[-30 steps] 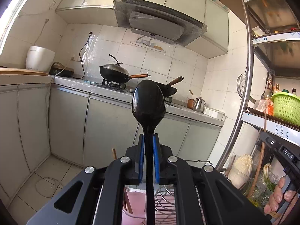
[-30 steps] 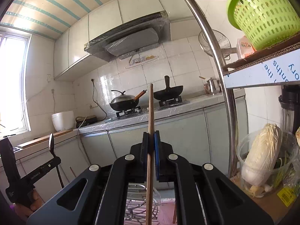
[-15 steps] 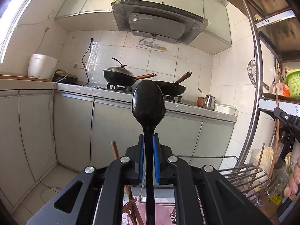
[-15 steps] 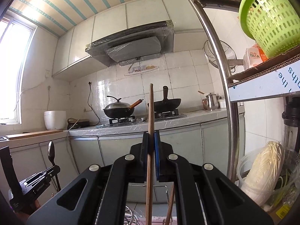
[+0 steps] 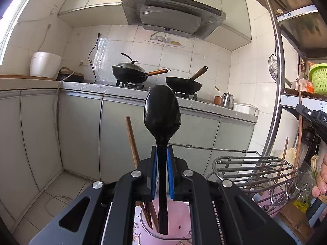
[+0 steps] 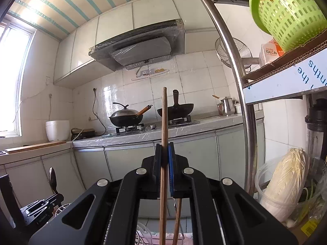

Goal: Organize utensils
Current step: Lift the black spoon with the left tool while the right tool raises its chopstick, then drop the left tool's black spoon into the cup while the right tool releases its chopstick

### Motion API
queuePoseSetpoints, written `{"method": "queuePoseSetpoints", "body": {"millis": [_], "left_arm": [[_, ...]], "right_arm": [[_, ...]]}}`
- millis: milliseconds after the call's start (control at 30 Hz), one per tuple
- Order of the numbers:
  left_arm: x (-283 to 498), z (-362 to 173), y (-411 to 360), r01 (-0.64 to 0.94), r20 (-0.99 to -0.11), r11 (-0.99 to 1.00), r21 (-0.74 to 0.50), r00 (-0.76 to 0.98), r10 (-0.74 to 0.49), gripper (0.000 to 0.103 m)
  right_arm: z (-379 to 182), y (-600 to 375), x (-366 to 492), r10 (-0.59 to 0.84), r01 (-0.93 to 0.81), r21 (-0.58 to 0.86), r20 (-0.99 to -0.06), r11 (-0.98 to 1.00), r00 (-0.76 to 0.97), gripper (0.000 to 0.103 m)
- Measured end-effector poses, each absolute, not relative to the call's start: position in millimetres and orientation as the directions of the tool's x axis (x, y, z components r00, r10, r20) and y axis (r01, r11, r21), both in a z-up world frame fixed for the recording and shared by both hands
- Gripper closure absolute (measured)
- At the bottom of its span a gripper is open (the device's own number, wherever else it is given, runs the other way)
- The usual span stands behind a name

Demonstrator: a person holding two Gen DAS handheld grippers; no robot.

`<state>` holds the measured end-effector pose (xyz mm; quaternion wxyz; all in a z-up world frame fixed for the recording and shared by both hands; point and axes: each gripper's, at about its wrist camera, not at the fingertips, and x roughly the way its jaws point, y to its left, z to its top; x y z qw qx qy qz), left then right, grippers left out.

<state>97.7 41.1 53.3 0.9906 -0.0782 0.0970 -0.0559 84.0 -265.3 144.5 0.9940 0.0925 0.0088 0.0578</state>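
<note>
My left gripper [image 5: 162, 163] is shut on a black spoon [image 5: 162, 114], held upright with its bowl up. The spoon's handle end reaches down into a clear holder [image 5: 155, 224] that also has wooden chopsticks [image 5: 131, 140] in it. My right gripper [image 6: 164, 161] is shut on a wooden chopstick [image 6: 164, 122], held upright. A second wooden stick [image 6: 177, 220] stands just below it. The left gripper with the spoon also shows in the right wrist view [image 6: 52, 181] at the lower left.
A wire dish rack [image 5: 253, 169] stands right of the holder on a pink cloth. A steel shelf post [image 6: 241, 94] and shelves with a green basket [image 6: 286, 10] rise at right. A counter with two woks [image 5: 130, 75] runs along the back wall.
Both grippers have moved down toward the holder and rack. The holder, chopsticks and wire rack have come into the left view. Both grips are unchanged.
</note>
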Motion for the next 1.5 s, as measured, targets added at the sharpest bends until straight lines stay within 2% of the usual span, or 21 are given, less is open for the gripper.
{"method": "queuePoseSetpoints", "body": {"millis": [267, 500, 833, 867, 900, 933, 1167, 1200, 1267, 1367, 1500], "left_arm": [[91, 44, 42, 0.117, -0.226, 0.978, -0.171, 0.962, -0.155, 0.095], [79, 50, 45, 0.133, -0.281, 0.975, -0.178, 0.943, -0.179, 0.095], [84, 62, 61, 0.141, -0.403, 0.952, -0.272, 0.882, -0.246, 0.091], [84, 63, 62, 0.142, -0.41, 0.95, -0.278, 0.877, -0.251, 0.086], [84, 64, 63, 0.144, -0.414, 0.948, -0.284, 0.873, -0.257, 0.075], [83, 64, 63, 0.143, -0.416, 0.946, -0.29, 0.872, -0.259, 0.072], [74, 74, 61, 0.154, -0.417, 0.95, -0.272, 0.871, -0.261, 0.072], [72, 76, 61, 0.155, -0.412, 0.951, -0.27, 0.874, -0.259, 0.072], [68, 80, 62, 0.153, -0.402, 0.951, -0.27, 0.879, -0.255, 0.072], [60, 86, 65, 0.147, -0.39, 0.952, -0.27, 0.887, -0.248, 0.072], [48, 90, 69, 0.138, -0.385, 0.956, -0.26, 0.893, -0.234, 0.072]], "right_arm": [[121, -262, 77, 0.134, -0.115, 0.188, -0.091, 0.975, 0.987, 0.096], [101, -260, 66, 0.163, -0.116, 0.202, -0.233, 0.973, 0.959, 0.096], [85, -260, 73, 0.188, -0.102, 0.22, -0.418, 0.97, 0.889, 0.096], [85, -260, 73, 0.187, -0.101, 0.218, -0.424, 0.971, 0.886, 0.096], [85, -261, 73, 0.19, -0.102, 0.219, -0.429, 0.97, 0.883, 0.096], [86, -261, 73, 0.199, -0.109, 0.223, -0.439, 0.969, 0.876, 0.096], [97, -262, 67, 0.19, -0.113, 0.194, -0.441, 0.974, 0.877, 0.093], [100, -262, 65, 0.189, -0.114, 0.19, -0.44, 0.975, 0.878, 0.091], [104, -263, 62, 0.189, -0.117, 0.187, -0.434, 0.975, 0.881, 0.079], [112, -265, 53, 0.183, -0.116, 0.183, -0.412, 0.976, 0.892, 0.07], [120, -269, 41, 0.178, -0.111, 0.187, -0.392, 0.976, 0.903, 0.068]]}}
